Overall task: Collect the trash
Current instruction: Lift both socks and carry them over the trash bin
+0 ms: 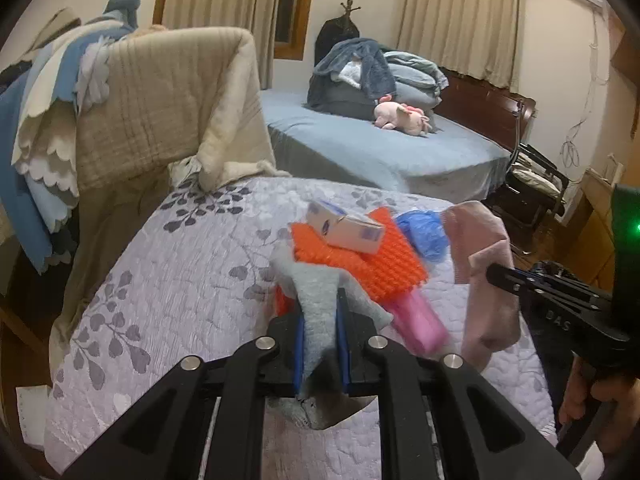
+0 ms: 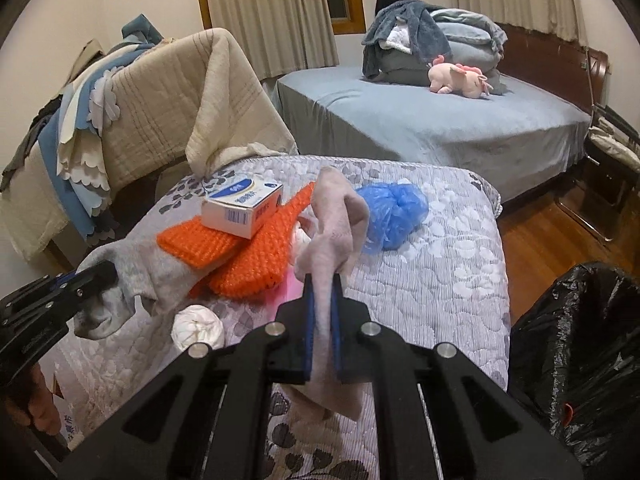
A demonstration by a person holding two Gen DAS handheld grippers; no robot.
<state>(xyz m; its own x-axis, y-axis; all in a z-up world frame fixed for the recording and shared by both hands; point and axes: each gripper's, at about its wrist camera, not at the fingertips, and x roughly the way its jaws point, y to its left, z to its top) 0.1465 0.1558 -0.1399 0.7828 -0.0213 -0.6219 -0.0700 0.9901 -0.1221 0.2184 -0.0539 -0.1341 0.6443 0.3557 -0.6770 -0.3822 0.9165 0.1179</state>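
My left gripper [image 1: 322,300] is shut on a grey sock [image 1: 320,292], lifted just above the quilted bed; the gripper also shows at the left of the right wrist view [image 2: 106,274] with the grey sock [image 2: 140,268]. My right gripper [image 2: 322,280] is shut on a pink sock [image 2: 336,216], held up over the bed; it also shows in the left wrist view [image 1: 494,270] with the pink sock [image 1: 480,248]. On the bed lie an orange knitted cloth [image 2: 244,248], a white and blue box [image 2: 244,206] on top of it, a crumpled blue plastic bag [image 2: 394,210], a white paper ball [image 2: 198,326] and a pink item [image 1: 420,324].
A black trash bag [image 2: 580,360] stands open at the right of the quilted bed [image 2: 440,280]. A chair draped with beige and blue blankets [image 2: 152,92] stands at the far left. A blue bed [image 2: 420,120] with bedding and a pink plush toy lies behind. Wooden floor shows at right.
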